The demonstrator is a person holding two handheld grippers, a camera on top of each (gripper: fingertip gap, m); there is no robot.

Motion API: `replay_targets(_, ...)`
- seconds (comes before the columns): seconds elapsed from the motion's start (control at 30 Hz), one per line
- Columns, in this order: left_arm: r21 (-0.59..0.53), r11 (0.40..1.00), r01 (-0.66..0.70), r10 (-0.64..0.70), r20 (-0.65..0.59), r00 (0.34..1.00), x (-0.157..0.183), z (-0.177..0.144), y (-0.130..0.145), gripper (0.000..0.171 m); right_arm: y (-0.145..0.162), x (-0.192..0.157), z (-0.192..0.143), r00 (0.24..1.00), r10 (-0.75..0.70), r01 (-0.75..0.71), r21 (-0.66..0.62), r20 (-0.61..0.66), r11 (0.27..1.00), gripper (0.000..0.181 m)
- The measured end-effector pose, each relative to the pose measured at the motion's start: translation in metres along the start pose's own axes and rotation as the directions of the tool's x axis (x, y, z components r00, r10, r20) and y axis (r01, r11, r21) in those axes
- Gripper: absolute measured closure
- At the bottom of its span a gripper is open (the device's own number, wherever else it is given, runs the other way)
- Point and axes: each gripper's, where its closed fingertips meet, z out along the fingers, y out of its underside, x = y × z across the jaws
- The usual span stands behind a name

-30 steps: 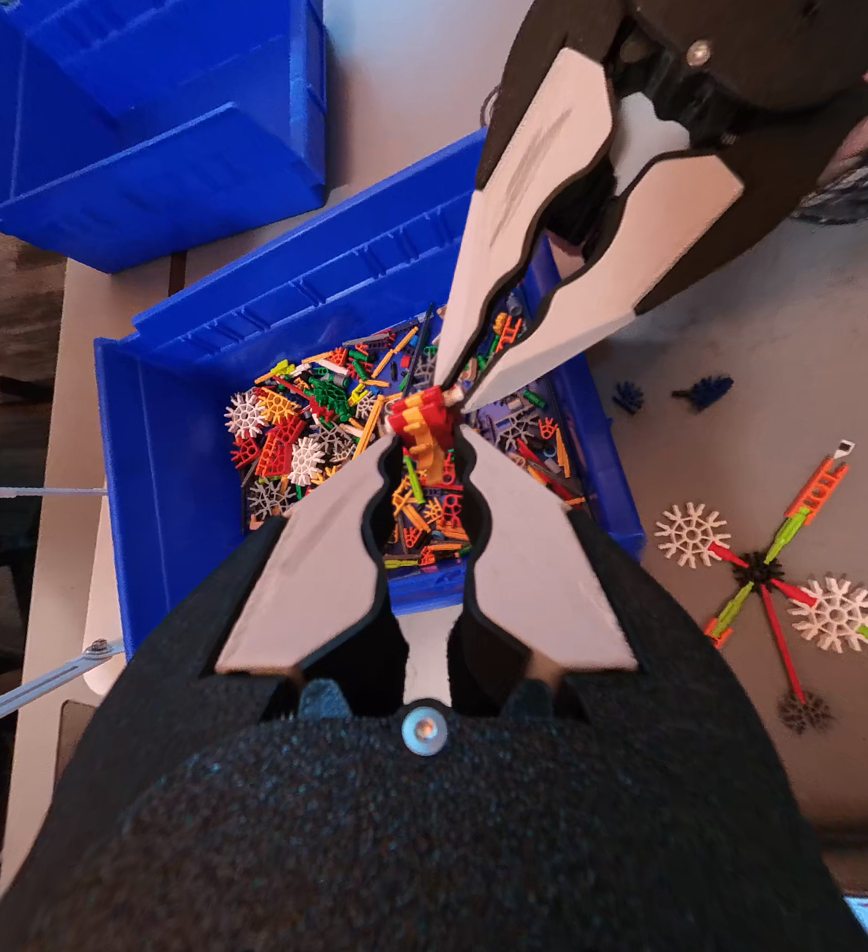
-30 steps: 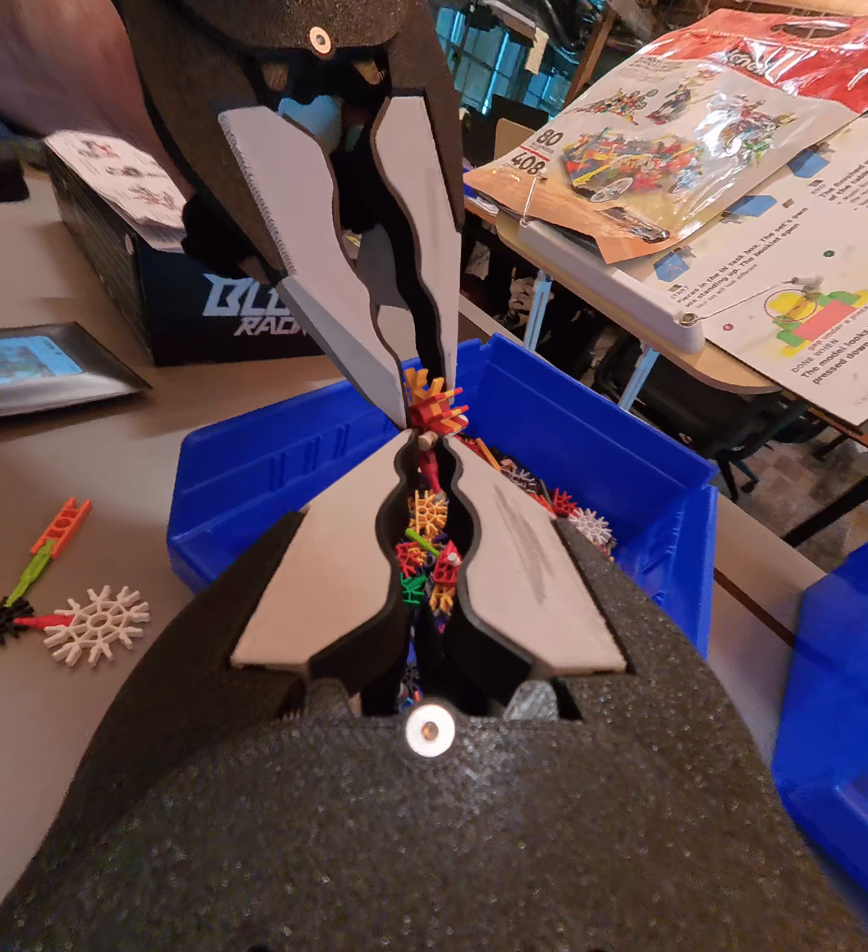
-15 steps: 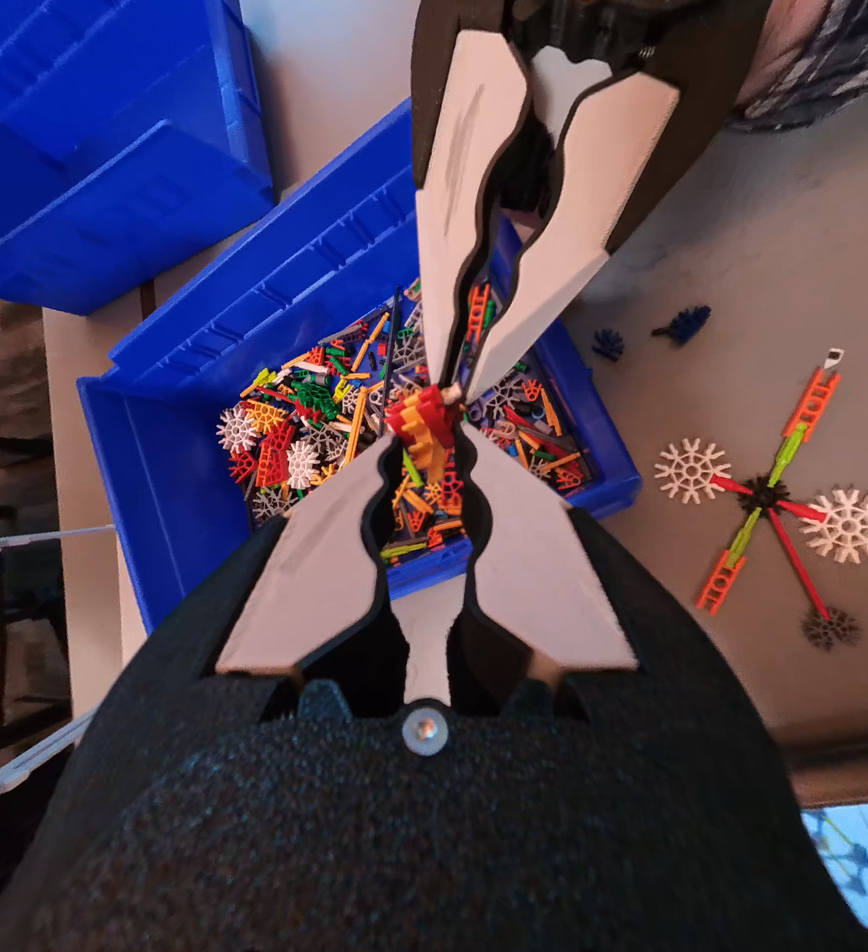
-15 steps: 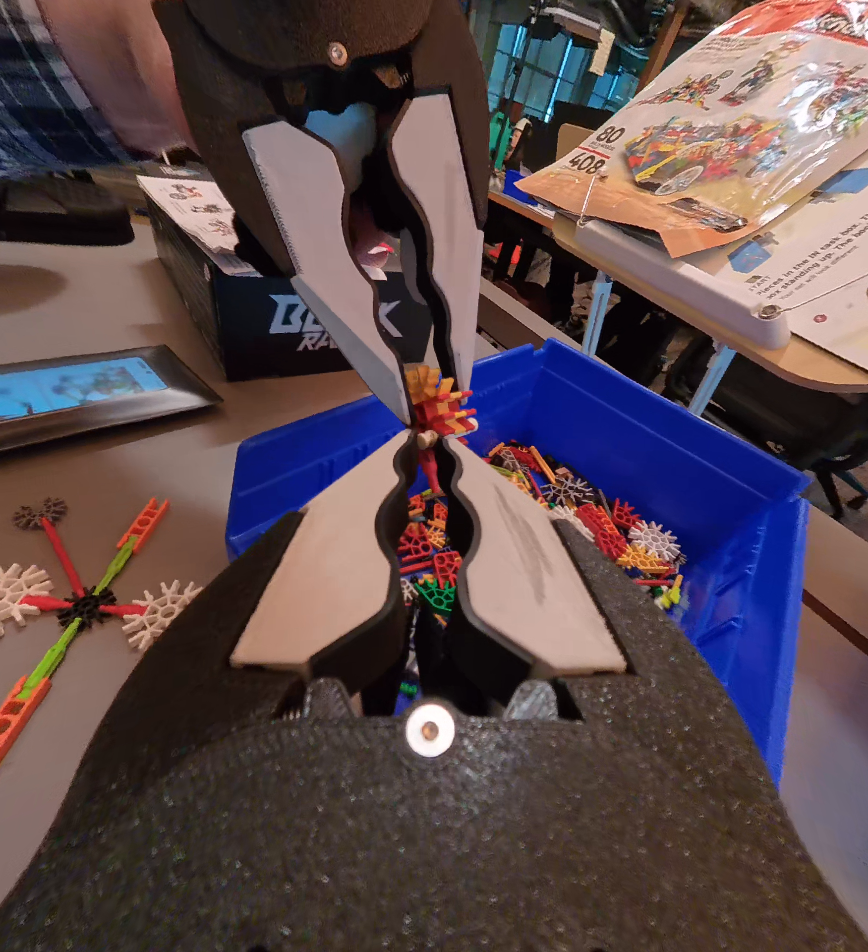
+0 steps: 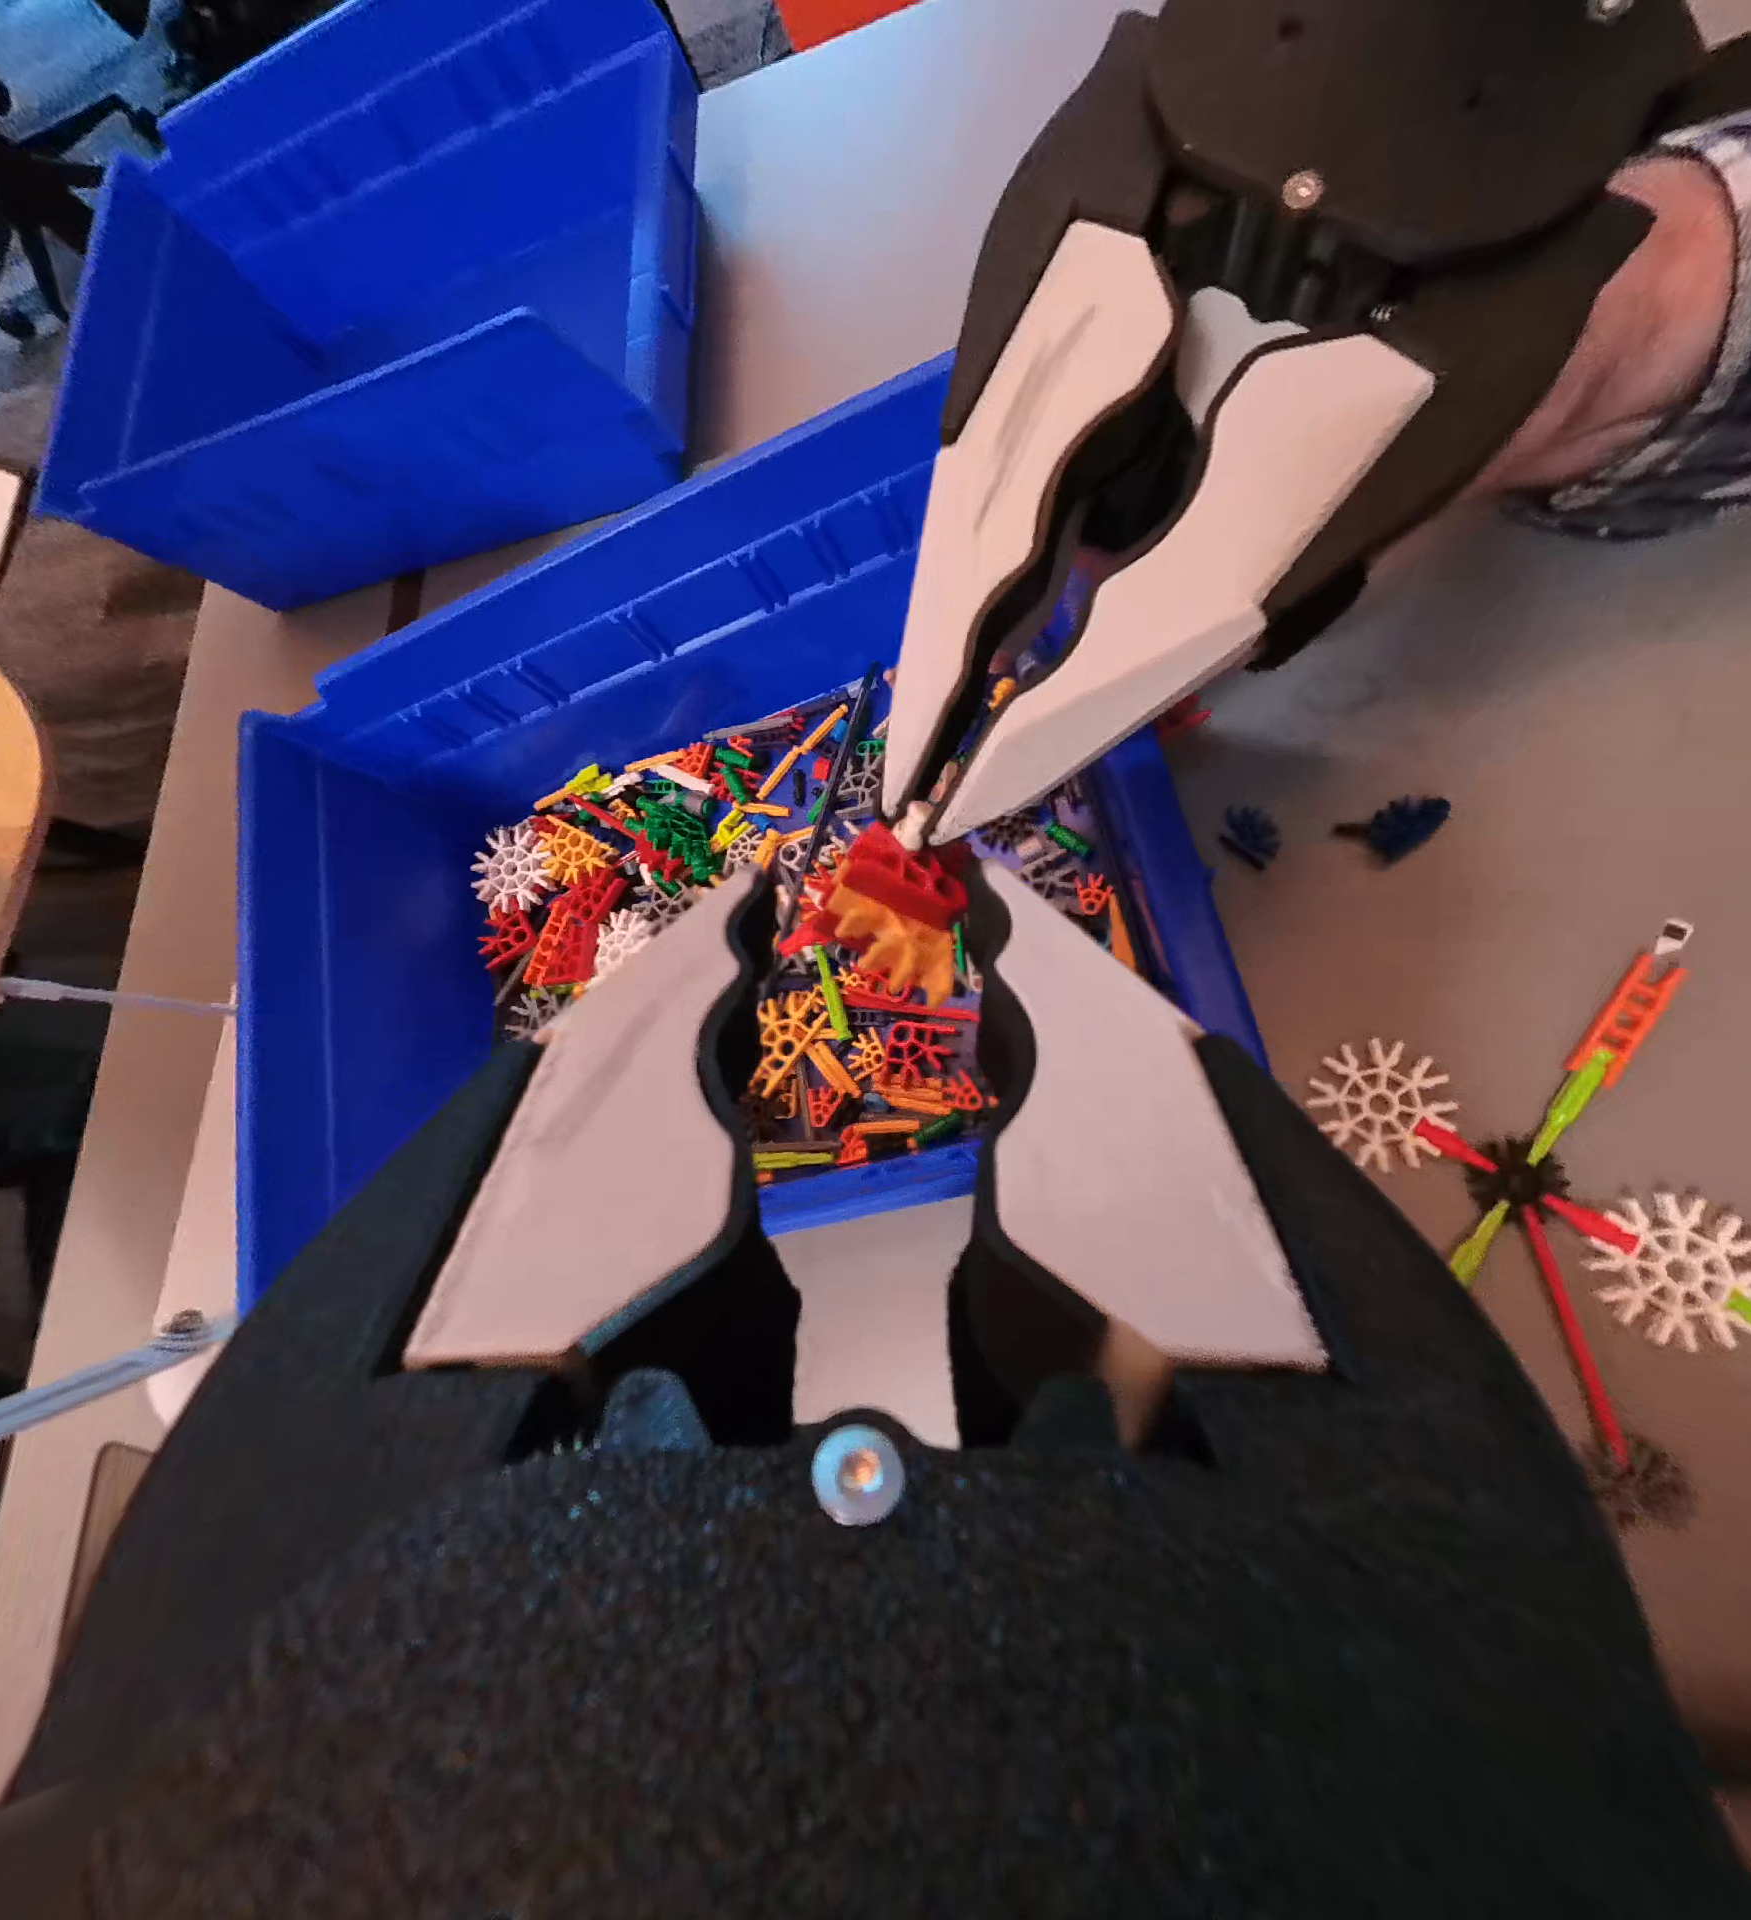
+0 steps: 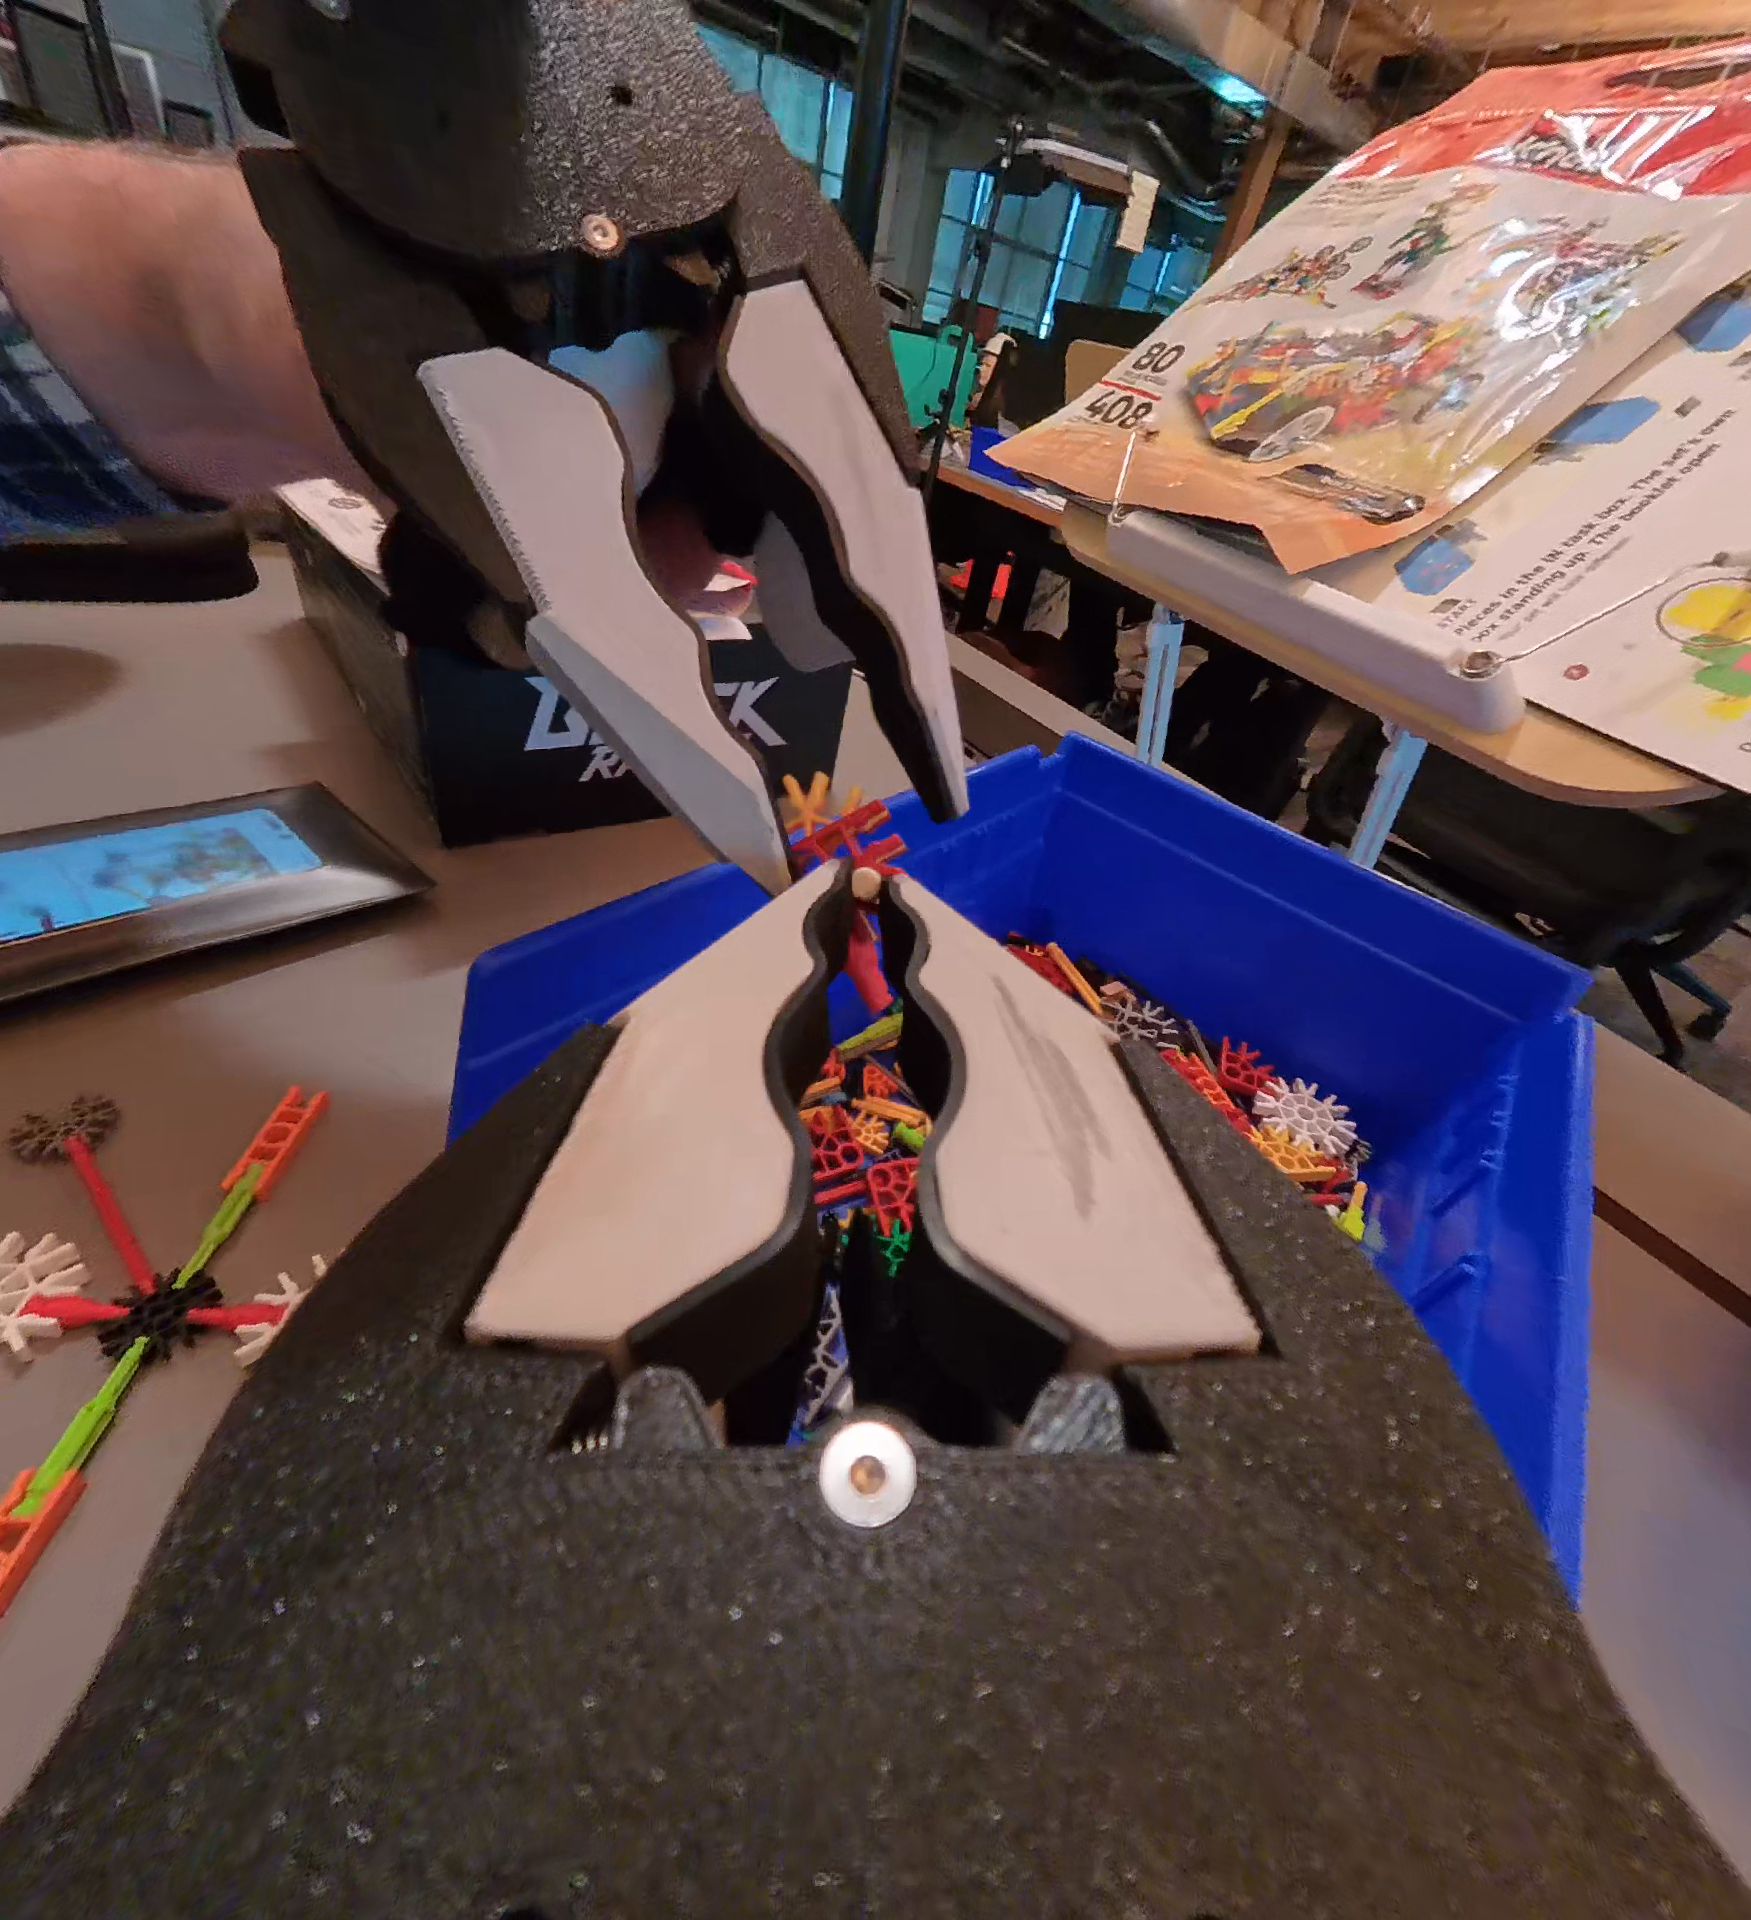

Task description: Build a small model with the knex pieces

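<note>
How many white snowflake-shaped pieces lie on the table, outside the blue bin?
2. One white piece sits at the upper left of the rod star, right of the bin; the other white piece is at its lower right. Others may be hidden.

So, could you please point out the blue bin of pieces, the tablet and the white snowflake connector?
blue bin (image 6: 1266, 914): right wrist view, inner back wall.
tablet (image 6: 112, 878): right wrist view, lit screen.
white snowflake connector (image 5: 1380, 1103): left wrist view, hub.

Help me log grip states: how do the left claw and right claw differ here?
The left claw stands open; the right claw is shut. The left claw's tips only flank the red and orange connector cluster, while the right claw pinches a red rod at its pale end. Both meet tip to tip above the blue bin of pieces.
</note>
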Motion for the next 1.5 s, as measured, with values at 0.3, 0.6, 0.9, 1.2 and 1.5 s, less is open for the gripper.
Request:
replay_targets(0.3, 0.014, 0.995, 0.100, -0.101, 0.104, 0.989, -0.007, -0.008, -0.002, 0.121, -0.003, 0.004, -0.002, 0.999, -0.014, 0.014, 0.015, -0.045, 1.000, 0.180)
replay_targets(0.6, 0.105, 0.954, 0.281, -0.290, 0.083, 0.953, 0.001, -0.008, -0.007, 0.126, -0.023, -0.001, -0.011, 0.973, -0.165, 0.178, 0.071, -0.159, 0.981, 0.179)
replay_targets(0.9, 0.231, 0.907, 0.352, -0.356, -0.023, 0.934, 0.018, -0.014, -0.017, 0.142, -0.041, -0.020, -0.013, 0.889, -0.383, 0.408, 0.056, -0.250, 0.911, 0.179)
replay_targets(1.2, 0.204, 0.970, 0.130, -0.173, 0.212, 0.962, 0.016, -0.029, -0.014, 0.144, -0.047, -0.031, -0.011, 0.838, -0.466, 0.495, 0.035, -0.284, 0.868, 0.176)
replay_targets(1.5, 0.167, 0.985, 0.039, -0.093, 0.329, 0.940, 0.016, -0.035, -0.013, 0.144, -0.050, -0.032, -0.011, 0.853, -0.437, 0.468, 0.050, -0.285, 0.882, 0.168)
